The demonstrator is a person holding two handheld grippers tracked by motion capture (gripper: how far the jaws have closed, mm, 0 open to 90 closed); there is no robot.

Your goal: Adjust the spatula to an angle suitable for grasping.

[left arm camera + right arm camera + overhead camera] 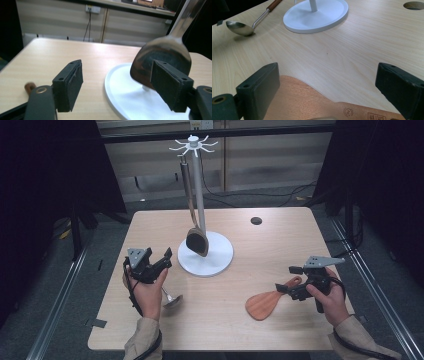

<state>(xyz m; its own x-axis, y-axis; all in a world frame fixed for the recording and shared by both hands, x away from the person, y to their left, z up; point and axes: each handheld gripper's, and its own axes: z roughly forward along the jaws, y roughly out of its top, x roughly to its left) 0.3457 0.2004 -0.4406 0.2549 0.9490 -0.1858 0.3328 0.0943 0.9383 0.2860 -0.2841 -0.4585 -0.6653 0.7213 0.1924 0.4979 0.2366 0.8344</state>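
The wooden spatula [317,105] carries the sole markings: at the bottom right of the right gripper view, its handle bears a small round stamp with an unreadable symbol inside, and just right of it a rectangular stamp whose characters are too small and cropped to read.

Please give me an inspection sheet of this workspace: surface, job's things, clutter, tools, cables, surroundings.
Surface: light wooden table with a dark round hole near the far edge.
Job's things: white utensil stand with one dark spatula hanging over its base; metal ladle lying by the left hand; wooden rice paddle lying flat.
Clutter: nothing seen.
Tools: left tool open, empty, facing the stand; right tool open, jaws either side of the paddle handle, not pressing.
Cables: black cable from each tool along the sleeve; more on the floor beyond the table.
Surroundings: dark curtains at both sides, wall sockets behind.
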